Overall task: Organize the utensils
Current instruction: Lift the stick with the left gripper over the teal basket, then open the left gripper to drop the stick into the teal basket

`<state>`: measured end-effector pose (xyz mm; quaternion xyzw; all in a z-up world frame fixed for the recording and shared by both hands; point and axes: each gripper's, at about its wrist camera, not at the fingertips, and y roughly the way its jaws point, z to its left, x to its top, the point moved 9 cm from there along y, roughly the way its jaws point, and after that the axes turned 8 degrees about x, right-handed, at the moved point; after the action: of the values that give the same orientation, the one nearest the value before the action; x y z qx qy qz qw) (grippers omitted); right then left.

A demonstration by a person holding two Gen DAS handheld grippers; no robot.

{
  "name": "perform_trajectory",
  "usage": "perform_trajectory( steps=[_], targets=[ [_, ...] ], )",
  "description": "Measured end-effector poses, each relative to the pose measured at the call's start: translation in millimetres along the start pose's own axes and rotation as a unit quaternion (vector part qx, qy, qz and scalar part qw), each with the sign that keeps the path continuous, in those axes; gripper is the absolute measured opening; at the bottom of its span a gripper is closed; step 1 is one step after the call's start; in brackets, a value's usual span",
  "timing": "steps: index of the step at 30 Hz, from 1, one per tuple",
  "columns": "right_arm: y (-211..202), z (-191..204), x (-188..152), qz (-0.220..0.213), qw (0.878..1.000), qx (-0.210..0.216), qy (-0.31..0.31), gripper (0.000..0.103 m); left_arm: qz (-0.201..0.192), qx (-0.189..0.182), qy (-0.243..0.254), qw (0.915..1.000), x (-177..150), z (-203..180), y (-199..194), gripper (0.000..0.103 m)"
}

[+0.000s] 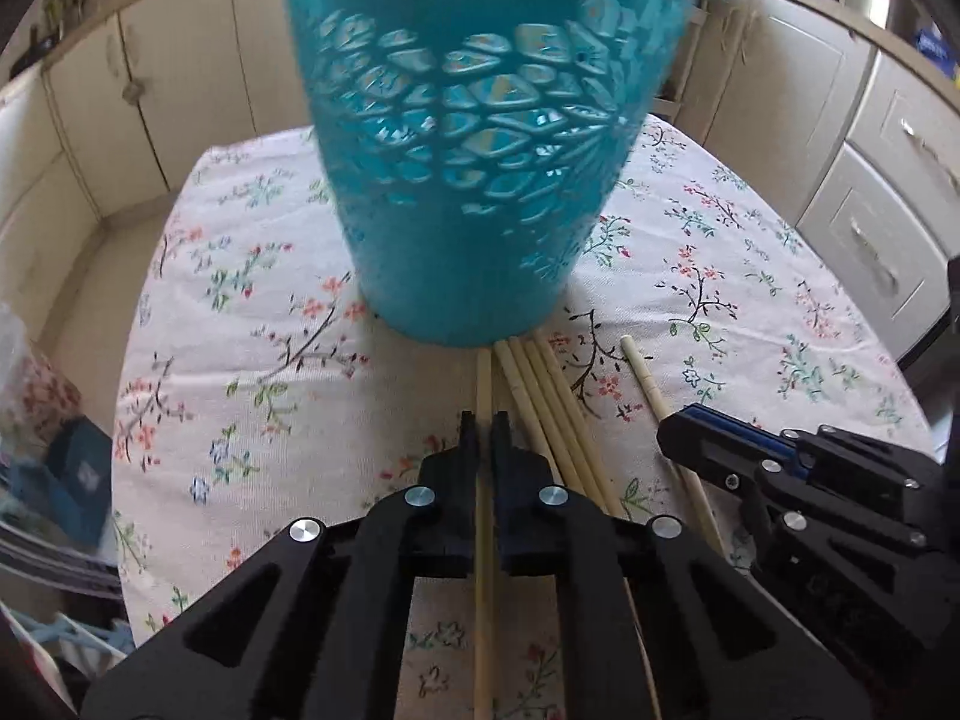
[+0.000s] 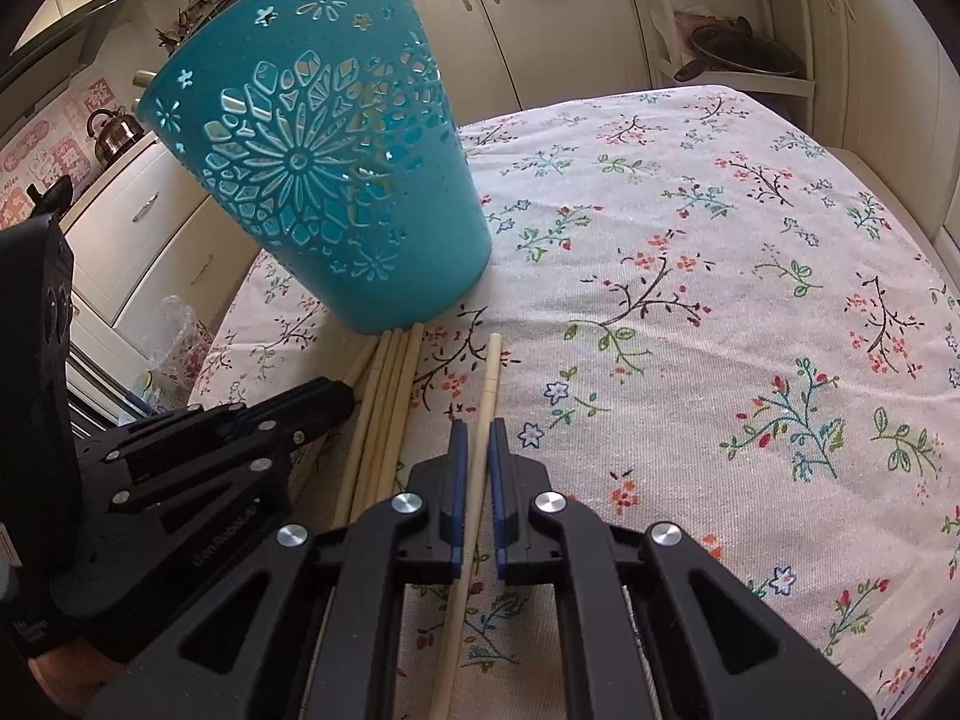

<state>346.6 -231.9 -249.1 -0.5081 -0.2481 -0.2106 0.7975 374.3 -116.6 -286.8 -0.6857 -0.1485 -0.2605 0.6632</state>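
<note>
Both grippers closed on chopsticks, next to teal holder on floral table.

Left gripper is clenched on one chopstick; the stick runs btw. the fingers and its far end reaches the base of the teal basket. Right gripper has its jaws nearly together w/ another single chopstick btw. the blue pads; if they really press it I cannot tell for sure, it looks gripped. A bundle of chopsticks lies on the tablecloth btw. the two grippers, tips touching the basket bottom. Basket stands tilted in right wrist view, w/ flower cut-outs. Cabinets behind, kettle at far left.
</note>
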Motion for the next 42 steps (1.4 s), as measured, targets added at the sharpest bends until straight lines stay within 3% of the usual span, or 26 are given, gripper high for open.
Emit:
perform_trajectory(
  steps=[3,7,10,14,18,21,25,31,34,42],
  targets=[
    [1,0,2,0.0,1.0,-0.001,-0.002,0.008,0.017,-0.002,-0.012,0.9998,1,3,2,0.006],
    [2,-2,3,-0.002,1.0,0.005,0.002,0.009,0.003,0.023,0.03,0.9993,3,-5,7,0.005],
    [2,-3,3,-0.003,1.0,0.014,0.011,0.008,0.0,-0.017,-0.004,0.9998,1,3,-3,0.005],
    [2,-4,3,-0.003,1.0,0.011,0.007,0.008,-0.065,-0.077,-0.029,0.9945,6,14,-55,0.005],
    [2,-4,4,-0.003,1.0,0.008,0.005,0.009,-0.142,-0.125,-0.064,0.9798,29,38,-124,0.005],
    [3,-2,3,-0.004,1.0,0.003,0.001,0.008,-0.213,-0.143,-0.088,0.9626,68,55,-177,0.005],
    [2,1,2,-0.004,1.0,0.002,-0.003,0.01,-0.274,-0.152,-0.103,0.9441,120,60,-208,0.005],
    [1,-1,2,-0.005,1.0,0.011,0.006,0.01,-0.321,-0.151,-0.126,0.9263,194,50,-207,0.005],
    [1,-4,3,-0.005,1.0,0.016,0.011,0.01,-0.346,-0.131,-0.129,0.9199,220,49,-201,0.005],
    [3,-9,5,-0.006,0.999,0.026,0.021,0.01,-0.329,-0.103,-0.145,0.9273,241,57,-139,0.005]
  ],
)
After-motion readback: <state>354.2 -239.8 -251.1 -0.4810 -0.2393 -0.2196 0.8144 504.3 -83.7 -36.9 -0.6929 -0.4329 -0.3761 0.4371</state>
